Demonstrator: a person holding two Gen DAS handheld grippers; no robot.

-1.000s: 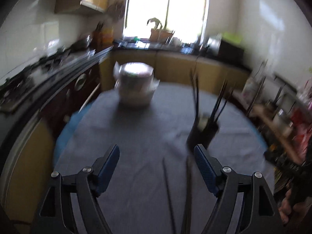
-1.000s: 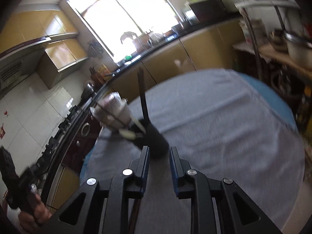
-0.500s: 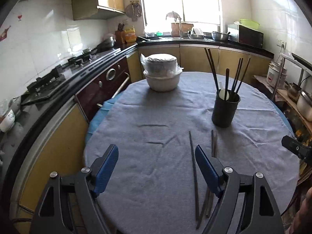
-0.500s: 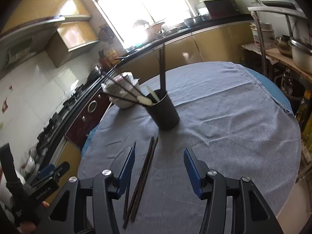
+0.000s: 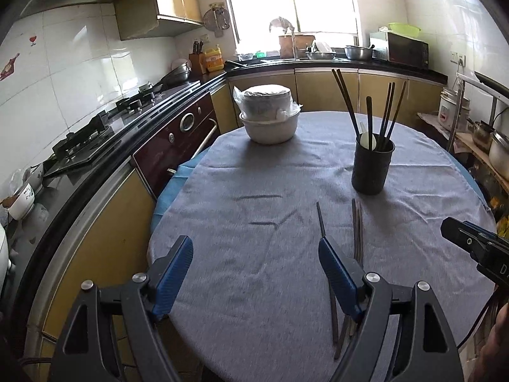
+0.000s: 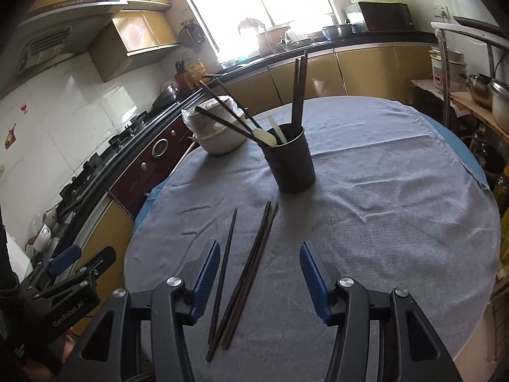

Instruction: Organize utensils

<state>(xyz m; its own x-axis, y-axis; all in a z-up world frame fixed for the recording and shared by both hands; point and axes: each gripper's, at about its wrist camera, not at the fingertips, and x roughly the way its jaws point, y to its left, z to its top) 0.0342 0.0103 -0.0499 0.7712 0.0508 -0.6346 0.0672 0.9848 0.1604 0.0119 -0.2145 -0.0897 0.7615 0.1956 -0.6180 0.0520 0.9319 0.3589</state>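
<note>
Item: round table under a grey cloth.

Holder: black utensil cup, upright at 12 o'clock from the right gripper, already holding several dark chopsticks and a pale spoon.

Loose stock: 1 single chopstick at 11 o'clock of the right gripper, and a bundle of chopsticks just beside it toward 12 o'clock, all flat on the cloth, near the cup but apart from it.

Right gripper: jaws apart, nothing between the pads.

Left gripper: jaws wide apart, empty; the chopsticks lie at its 2 o'clock.

Step, as judged: between placements, lining up the next pick.

Next move calls for lowering over 1 chopstick, pinching it, and standing it in the cup.
</note>
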